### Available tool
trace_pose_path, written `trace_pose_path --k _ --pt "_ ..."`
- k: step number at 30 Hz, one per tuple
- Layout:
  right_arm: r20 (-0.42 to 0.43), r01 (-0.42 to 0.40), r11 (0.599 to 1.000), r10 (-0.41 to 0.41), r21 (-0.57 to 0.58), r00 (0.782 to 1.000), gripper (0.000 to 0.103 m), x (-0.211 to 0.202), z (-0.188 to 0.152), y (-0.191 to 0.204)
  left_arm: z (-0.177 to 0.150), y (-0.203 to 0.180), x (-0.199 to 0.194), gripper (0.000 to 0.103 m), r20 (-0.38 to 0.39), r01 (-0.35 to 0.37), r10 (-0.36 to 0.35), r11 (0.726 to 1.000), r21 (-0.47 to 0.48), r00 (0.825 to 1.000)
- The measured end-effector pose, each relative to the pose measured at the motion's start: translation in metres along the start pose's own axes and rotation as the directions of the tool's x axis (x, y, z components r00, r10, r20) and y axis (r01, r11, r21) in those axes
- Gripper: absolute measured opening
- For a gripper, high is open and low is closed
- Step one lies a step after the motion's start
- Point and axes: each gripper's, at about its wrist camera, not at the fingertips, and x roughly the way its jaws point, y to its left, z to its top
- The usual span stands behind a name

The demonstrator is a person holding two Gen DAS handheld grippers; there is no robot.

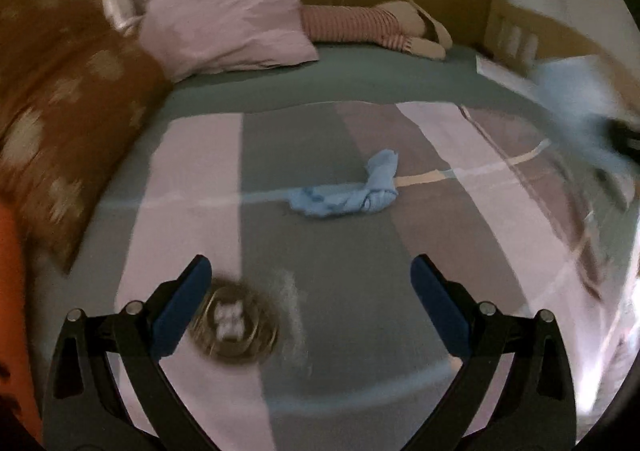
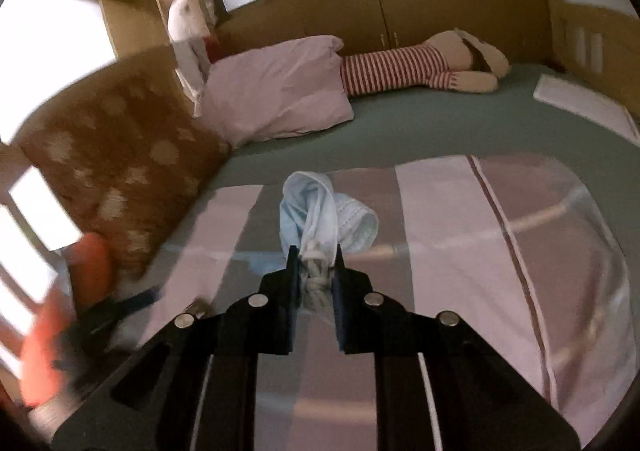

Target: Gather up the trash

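Left view: left gripper (image 1: pixel 310 283) wide open, holding nothing. Blue mask (image 1: pixel 344 191) lying ahead on the blanket (image 1: pixel 192 171). Round lid (image 1: pixel 236 325) by the left finger.

Right view: right gripper (image 2: pixel 316 271) squeezing a crumpled mask (image 2: pixel 320 211), above the blanket.

Crumpled cloth (image 1: pixel 348 191) on bedspread (image 1: pixel 400 291) centre; pillow (image 1: pixel 228 31) behind, stuffed toy (image 1: pixel 372 27) right of pillow.

Bed (image 1: pixel 400 63) had a grey-green sheet with a pale pink and grey striped blanket (image 1: pixel 192 179) over it. Pillow (image 2: pixel 280 99) was plain pale pink, the big cushion (image 1: pixel 60 123) brown with whitish blotches. Stuffed toy (image 2: pixel 396 69) wore red and white stripes. The crumpled trash (image 1: pixel 352 187) was light blue, and the gripper pads (image 1: pixel 432 291) dark blue on black arms.
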Motion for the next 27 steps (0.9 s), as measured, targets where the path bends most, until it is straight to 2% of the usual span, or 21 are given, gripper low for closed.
trace_pose_path --k 3,6,8,9,10,11,14,16,18,20,22,23,25,27 --pt "0.015 0.027 0.999 -0.027 0.029 1.0 0.016 -0.04 -0.031 -0.01 0.018 -0.023 0.039 0.098 -0.004 0.012 -0.012 0.995 0.103 1.0" --pt "-0.024 0.004 0.997 -0.002 0.082 1.0 0.016 -0.047 -0.052 -0.016 0.032 -0.045 0.07 0.093 -0.021 0.011 -0.007 0.984 0.18 1.0" --pt "-0.021 -0.015 0.997 0.017 0.072 1.0 0.016 -0.048 -0.053 -0.012 0.042 -0.056 0.093 0.088 -0.049 0.036 -0.028 0.981 0.192 0.998" --pt "-0.013 -0.018 0.999 0.018 0.051 1.0 0.016 -0.048 -0.052 -0.009 0.045 -0.058 0.102 0.076 -0.079 0.055 -0.041 0.981 0.184 0.996" --pt "-0.013 -0.004 1.0 0.005 0.029 1.0 0.016 -0.044 -0.053 -0.006 0.046 -0.06 0.116 0.061 -0.146 0.083 -0.058 0.982 0.171 0.988" --pt "-0.024 0.0 1.0 0.001 0.022 1.0 0.016 -0.04 -0.055 -0.007 0.045 -0.06 0.131 0.031 -0.23 0.09 -0.054 0.984 0.152 0.972" --pt "-0.046 -0.005 1.0 0.006 0.006 0.999 0.016 -0.031 -0.055 -0.006 0.04 -0.051 0.123 0.026 -0.23 0.093 -0.072 0.992 0.082 0.97" --pt "-0.043 0.006 1.0 -0.007 -0.015 0.999 0.016 -0.033 -0.056 -0.007 0.034 -0.046 0.103 0.025 -0.209 0.075 -0.06 0.995 0.062 0.976" --pt "-0.041 0.008 1.0 -0.008 -0.016 0.999 0.016 -0.034 -0.056 -0.008 0.021 -0.038 0.066 0.025 -0.189 0.111 -0.108 0.994 0.005 0.976" --pt "-0.047 0.009 1.0 -0.01 -0.022 0.999 0.016 -0.032 -0.058 -0.008 0.008 -0.034 0.027 0.025 -0.158 0.123 -0.123 0.992 -0.01 0.98" --pt "-0.063 0.013 0.999 -0.016 -0.043 0.998 0.016 -0.028 -0.061 -0.004 -0.008 -0.034 -0.025 0.025 -0.122 0.127 -0.128 0.992 -0.016 0.984" --pt "-0.068 0.011 0.999 -0.014 -0.049 0.998 0.016 -0.026 -0.062 -0.003 -0.008 -0.04 -0.04 0.026 -0.122 0.121 -0.119 0.993 0.006 0.985" --pt "-0.082 0.004 0.998 -0.009 -0.059 0.997 0.016 -0.024 -0.066 0.002 -0.016 -0.046 -0.085 0.026 -0.072 0.124 -0.121 0.991 0.045 0.99" --pt "-0.09 -0.003 0.998 -0.003 -0.068 0.996 0.016 -0.025 -0.067 0.006 -0.031 -0.038 -0.129 0.026 -0.012 0.144 -0.144 0.989 -0.033 0.99"
